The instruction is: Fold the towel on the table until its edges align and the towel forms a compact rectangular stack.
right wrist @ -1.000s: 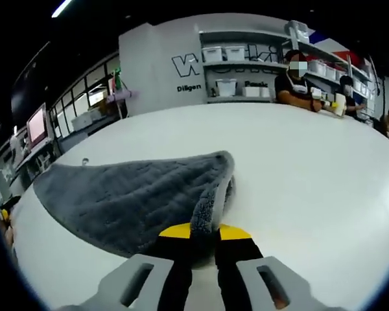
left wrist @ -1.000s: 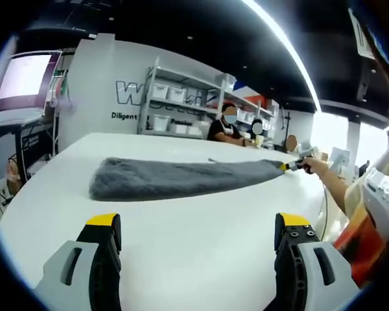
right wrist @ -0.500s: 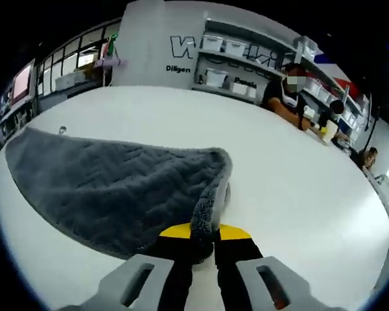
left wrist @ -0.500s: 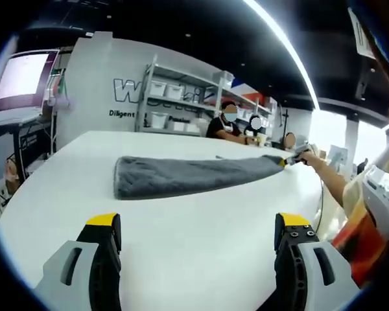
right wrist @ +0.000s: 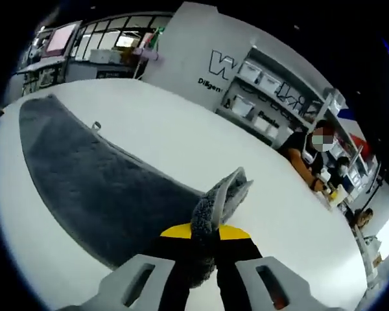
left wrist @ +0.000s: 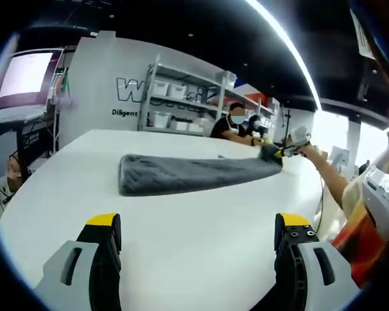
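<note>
Right gripper view showed the towel (right wrist: pixel 84 175), grey and plush, lying as a long band across the white tabletop (right wrist: pixel 181 142), with its near corner lifted off the surface and bunched upward. The right gripper (right wrist: pixel 204 236) was clamped on that raised corner, its yellow-tipped jaws pressed together with the cloth between them. A small tag stuck up from the towel's far edge.

In the left gripper view the towel (left wrist: pixel 181 173) lay as a narrow folded strip in the middle of the tabletop (left wrist: pixel 181 240), its left end rounded and flat on the surface, its right end raised where the right gripper (left wrist: pixel 280 152) gripped it. A hand and forearm (left wrist: pixel 327 175) reached in from the right behind that gripper. The left gripper (left wrist: pixel 198 230) hovered over bare tabletop, well apart from the towel, its jaws spread wide with nothing between them.

Beyond the tabletop stood shelves (left wrist: pixel 181 107) holding white bins against a grey wall with lettering, and two people (left wrist: pixel 236 126) sat at the far edge. A monitor (left wrist: pixel 23 78) glowed at the left.
</note>
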A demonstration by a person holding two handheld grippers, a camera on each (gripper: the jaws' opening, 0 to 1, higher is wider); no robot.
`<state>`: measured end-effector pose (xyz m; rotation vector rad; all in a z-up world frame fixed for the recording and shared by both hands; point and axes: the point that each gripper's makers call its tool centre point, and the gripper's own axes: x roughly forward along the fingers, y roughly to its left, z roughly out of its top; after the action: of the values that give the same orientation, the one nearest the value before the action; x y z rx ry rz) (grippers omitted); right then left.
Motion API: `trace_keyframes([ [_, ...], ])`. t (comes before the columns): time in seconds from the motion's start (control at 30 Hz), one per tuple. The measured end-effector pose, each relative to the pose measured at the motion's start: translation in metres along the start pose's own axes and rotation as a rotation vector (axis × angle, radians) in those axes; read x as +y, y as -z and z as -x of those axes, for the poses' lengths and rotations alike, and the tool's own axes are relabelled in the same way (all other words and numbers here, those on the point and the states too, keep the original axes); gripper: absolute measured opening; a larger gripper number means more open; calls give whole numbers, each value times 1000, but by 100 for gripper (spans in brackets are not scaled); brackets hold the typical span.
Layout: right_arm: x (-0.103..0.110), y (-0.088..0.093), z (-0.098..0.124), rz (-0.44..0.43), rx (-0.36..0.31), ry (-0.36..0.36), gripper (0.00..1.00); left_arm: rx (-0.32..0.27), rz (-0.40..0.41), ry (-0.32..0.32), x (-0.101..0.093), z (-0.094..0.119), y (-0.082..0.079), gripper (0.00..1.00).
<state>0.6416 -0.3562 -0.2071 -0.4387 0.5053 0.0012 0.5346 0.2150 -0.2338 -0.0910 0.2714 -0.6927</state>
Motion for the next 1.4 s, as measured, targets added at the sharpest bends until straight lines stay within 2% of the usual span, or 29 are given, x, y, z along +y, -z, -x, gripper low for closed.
trace_keyframes([
  [0.2,36,-32,5,-37,-98,-126,7,7,-1,4,-2,-1,2,97],
  [0.33,55,-46,6,-74,-139,-201,7,1,4,7,-3,0,1,97],
  [0.5,72,-54,0,-82,-147,-247,7,2,3,9,-4,0,2,97],
  [0.63,91,-62,-5,-126,-167,-317,7,4,1,9,-5,0,2,97],
  [0.87,117,-75,-7,-145,-190,-388,7,1,6,8,-4,0,3,97],
  [0.97,133,-82,-7,-163,-204,-440,7,6,9,7,-3,-1,5,97],
  [1.4,183,-104,-15,-126,-198,-536,7,-2,17,9,-1,1,5,97],
])
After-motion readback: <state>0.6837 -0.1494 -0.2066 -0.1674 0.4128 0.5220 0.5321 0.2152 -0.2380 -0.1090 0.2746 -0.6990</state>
